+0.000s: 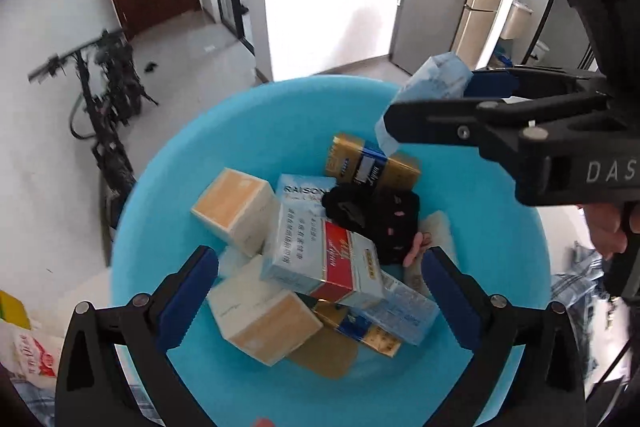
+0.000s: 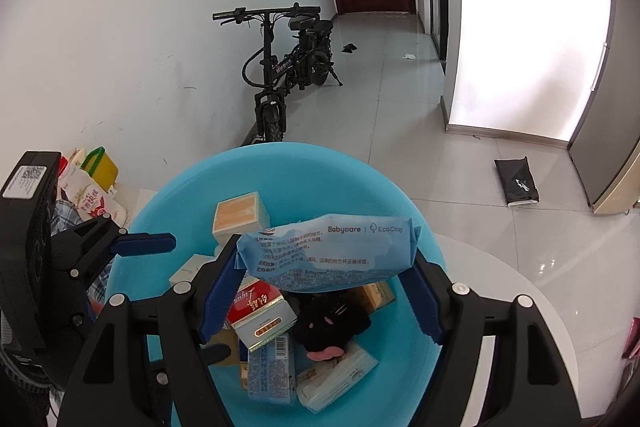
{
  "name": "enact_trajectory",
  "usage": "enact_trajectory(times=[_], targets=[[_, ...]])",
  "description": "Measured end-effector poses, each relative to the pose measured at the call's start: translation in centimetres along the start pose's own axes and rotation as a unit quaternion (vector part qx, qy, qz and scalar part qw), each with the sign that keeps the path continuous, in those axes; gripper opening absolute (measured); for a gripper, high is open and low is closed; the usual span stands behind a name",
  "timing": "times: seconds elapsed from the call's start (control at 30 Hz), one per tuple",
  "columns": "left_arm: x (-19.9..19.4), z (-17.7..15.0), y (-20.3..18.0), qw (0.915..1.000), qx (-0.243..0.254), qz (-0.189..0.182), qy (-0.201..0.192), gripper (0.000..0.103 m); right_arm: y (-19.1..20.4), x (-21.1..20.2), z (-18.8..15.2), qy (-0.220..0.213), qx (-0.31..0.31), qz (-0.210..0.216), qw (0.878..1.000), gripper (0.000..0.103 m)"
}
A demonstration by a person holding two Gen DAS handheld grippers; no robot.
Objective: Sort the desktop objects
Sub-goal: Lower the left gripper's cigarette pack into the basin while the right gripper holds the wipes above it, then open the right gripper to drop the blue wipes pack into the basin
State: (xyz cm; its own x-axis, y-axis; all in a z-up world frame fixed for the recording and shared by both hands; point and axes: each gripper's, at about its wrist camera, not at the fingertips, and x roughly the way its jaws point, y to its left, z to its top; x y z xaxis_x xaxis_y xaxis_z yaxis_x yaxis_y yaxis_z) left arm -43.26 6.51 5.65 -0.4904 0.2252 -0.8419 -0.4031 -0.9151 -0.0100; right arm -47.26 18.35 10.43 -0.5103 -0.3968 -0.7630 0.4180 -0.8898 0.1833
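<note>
Presently the right gripper (image 2: 326, 279) holds a pale blue wipes pack (image 2: 328, 251) crosswise between its jaws, both blue pads pressing on the pack's two ends, directly above the blue basin (image 2: 280, 163). The pack hangs clear of the contents below the jaws; no part of it touches the pile.

The left gripper (image 1: 320, 291) stands with jaws apart and nothing between the pads. It points down into the basin, just above the heap, with a red-and-white carton (image 1: 340, 259) and a tan box (image 1: 264, 323) lying in the gap beneath its fingers. Whether its fingertips touch the boxes cannot be told.

Contents under the right jaws: cartons, a black plush toy (image 2: 332, 319) and further soft packs, stacked loosely and tilted.

Judgement on the step in hand: this appears to be the release of the wipes pack into the basin. To do it well:
- Lower the pack until it sits near the pile before opening, since a drop from this height could bounce it off the tilted cartons.
- Keep it over the middle of the basin, not toward the rim.
- Open the jaws fully and evenly; the soft wrapper may cling to one pad and swing.
- Hold the left gripper aside of the drop line, as its fingers sit over the same heap.

Risk noted: the pile is unstable, and a hard landing could shift the upper cartons.
</note>
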Motion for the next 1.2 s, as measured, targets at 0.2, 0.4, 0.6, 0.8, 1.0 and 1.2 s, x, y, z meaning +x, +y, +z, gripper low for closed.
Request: enact_trajectory(times=[0.2,0.4,0.6,0.8,1.0,1.2], targets=[[-0.9,-0.2,0.0,0.9996,-0.013,0.020,-0.013,0.103,0.4,-0.3,-0.4,-0.001,-0.011,0.001,1.000,0.073],[-1.2,-0.4,0.6,0.9993,-0.034,0.010,-0.013,0.103,0.4,-0.5,-0.2,-0.002,-0.012,-0.003,1.000,0.073],[-1.6,-0.7,0.9,0.9990,-0.040,0.013,-0.015,0.103,0.8,-0.6,-0.3,0.002,-0.021,-0.009,1.000,0.073],[-2.1,-0.9,1.4,0.9983,-0.052,-0.008,-0.025,0.103,1.1,-0.3,-0.4,0.007,-0.023,-0.009,1.000,0.074],[-2.5,-1.1,1.4,0.9979,-0.056,0.000,-0.031,0.103,1.1,-0.2,-0.3,0.004,-0.019,-0.009,1.000,0.074],[-2.4,-1.4,0.9,0.9985,-0.040,0.014,-0.036,0.103,1.3,-0.1,-0.3,0.003,-0.015,-0.008,1.000,0.084]])
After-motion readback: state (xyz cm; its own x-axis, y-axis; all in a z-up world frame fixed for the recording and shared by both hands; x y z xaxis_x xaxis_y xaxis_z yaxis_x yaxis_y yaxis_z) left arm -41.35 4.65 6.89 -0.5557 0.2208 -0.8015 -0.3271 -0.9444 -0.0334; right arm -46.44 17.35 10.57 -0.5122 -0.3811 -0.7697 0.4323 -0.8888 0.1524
